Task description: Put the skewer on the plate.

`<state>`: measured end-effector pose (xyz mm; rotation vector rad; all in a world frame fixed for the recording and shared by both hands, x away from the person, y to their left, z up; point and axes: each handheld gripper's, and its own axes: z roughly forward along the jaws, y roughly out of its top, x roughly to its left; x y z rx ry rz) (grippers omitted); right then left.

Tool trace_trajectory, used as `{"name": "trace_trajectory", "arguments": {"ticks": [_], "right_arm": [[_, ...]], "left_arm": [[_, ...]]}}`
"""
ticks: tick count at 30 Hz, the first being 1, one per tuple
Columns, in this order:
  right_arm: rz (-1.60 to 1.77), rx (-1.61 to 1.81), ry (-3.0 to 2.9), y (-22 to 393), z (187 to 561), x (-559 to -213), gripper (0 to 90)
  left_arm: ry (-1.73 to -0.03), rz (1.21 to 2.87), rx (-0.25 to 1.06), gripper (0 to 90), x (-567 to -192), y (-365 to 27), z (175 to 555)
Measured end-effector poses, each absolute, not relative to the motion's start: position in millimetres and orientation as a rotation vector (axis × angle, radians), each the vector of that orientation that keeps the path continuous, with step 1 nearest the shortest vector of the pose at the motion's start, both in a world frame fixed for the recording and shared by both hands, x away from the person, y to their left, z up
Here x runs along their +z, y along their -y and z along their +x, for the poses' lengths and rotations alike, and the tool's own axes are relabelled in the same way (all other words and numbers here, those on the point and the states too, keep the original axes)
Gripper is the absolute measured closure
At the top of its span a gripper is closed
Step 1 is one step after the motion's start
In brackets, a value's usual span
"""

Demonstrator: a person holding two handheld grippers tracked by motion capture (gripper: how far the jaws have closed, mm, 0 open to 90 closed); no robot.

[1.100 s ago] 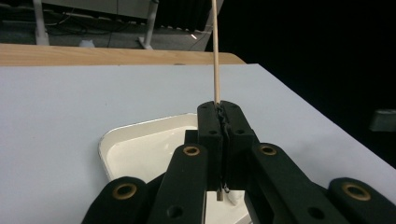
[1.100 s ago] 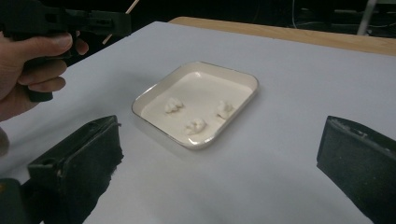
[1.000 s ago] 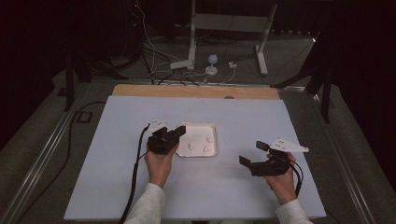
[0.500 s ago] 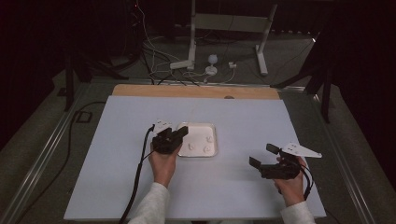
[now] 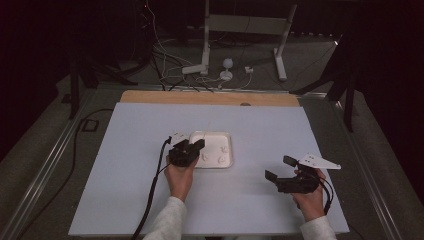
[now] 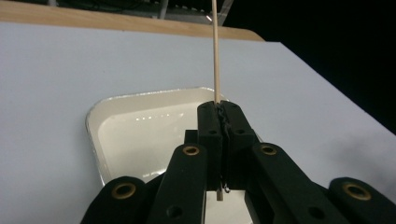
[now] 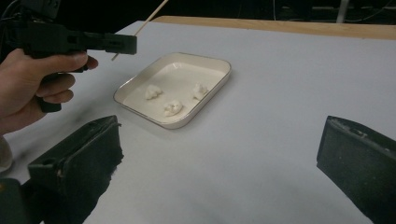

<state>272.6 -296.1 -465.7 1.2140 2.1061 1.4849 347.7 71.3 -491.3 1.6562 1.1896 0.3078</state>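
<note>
A shallow white tray (image 5: 214, 141) lies at the middle of the white table, with three small white lumps (image 7: 173, 108) in it. My left gripper (image 5: 197, 145) hovers over the tray's left edge. Its jaws are pressed together on a thin wooden stick (image 6: 215, 46), which points up and away past the fingertips in the left gripper view (image 6: 218, 108). In the right gripper view that gripper (image 7: 125, 44) stands level above the tray's (image 7: 221, 79) left corner, the stick (image 7: 152, 17) slanting up from it. My right gripper (image 5: 280, 168) is open and holds nothing, well to the tray's right, near the front edge.
A wooden strip (image 5: 210, 98) runs along the table's far edge. Beyond it the floor carries cables (image 5: 170, 65) and a white stand's legs (image 5: 205, 50). The left gripper's black cable (image 5: 150, 195) trails back across the table toward the person.
My left gripper has sunk a little toward the tray with the stick still in it. My right gripper has shifted slightly to the right.
</note>
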Motion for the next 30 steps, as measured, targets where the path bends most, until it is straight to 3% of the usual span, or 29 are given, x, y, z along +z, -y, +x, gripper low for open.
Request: {"name": "trace_trajectory", "arguments": {"ticks": [19, 23, 30], "right_arm": [[1.218, 1.484, -2.110, 297, 273, -467, 0.0], [1.216, 1.475, -2.115, 296, 273, -467, 0.0], [1.215, 1.478, -2.118, 295, 272, -468, 0.0]], "left_arm": [[-1.261, 1.704, 0.290, 87.3, -511, -70, 351], [-1.276, 1.683, 0.267, 63.8, -513, -71, 353], [-1.251, 1.649, 0.256, 42.7, -508, -76, 352]]}}
